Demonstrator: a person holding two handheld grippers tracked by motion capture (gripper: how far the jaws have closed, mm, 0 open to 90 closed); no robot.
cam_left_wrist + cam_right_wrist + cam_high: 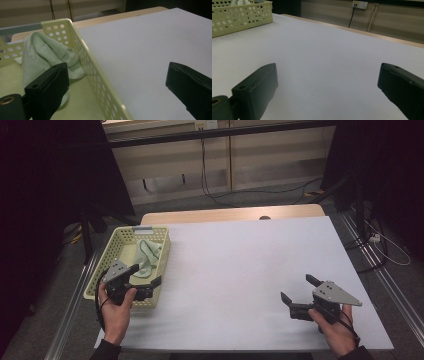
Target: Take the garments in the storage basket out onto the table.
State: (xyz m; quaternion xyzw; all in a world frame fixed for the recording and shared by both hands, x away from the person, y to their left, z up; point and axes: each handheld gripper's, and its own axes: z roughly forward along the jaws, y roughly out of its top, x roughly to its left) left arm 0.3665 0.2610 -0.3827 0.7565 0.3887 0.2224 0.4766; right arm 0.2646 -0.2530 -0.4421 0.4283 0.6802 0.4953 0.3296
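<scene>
A pale yellow perforated basket (159, 251) sits at the table's left edge with a crumpled light green cloth (148, 255) inside it. My left gripper (146, 277) is open and straddles the basket's right wall (100, 82): one jaw is inside near the cloth (47, 55), the other is over the white table. Nothing is held between them. At the front right of the table my right gripper (298, 287) is open over bare surface and points left toward the basket (239, 16), which stands far off.
The white table top (245, 260) stretches wide between the two grippers. A wooden strip (230, 213) borders its far edge. Cables and a wall socket (360, 4) are beyond the table. Dark stands flank both sides.
</scene>
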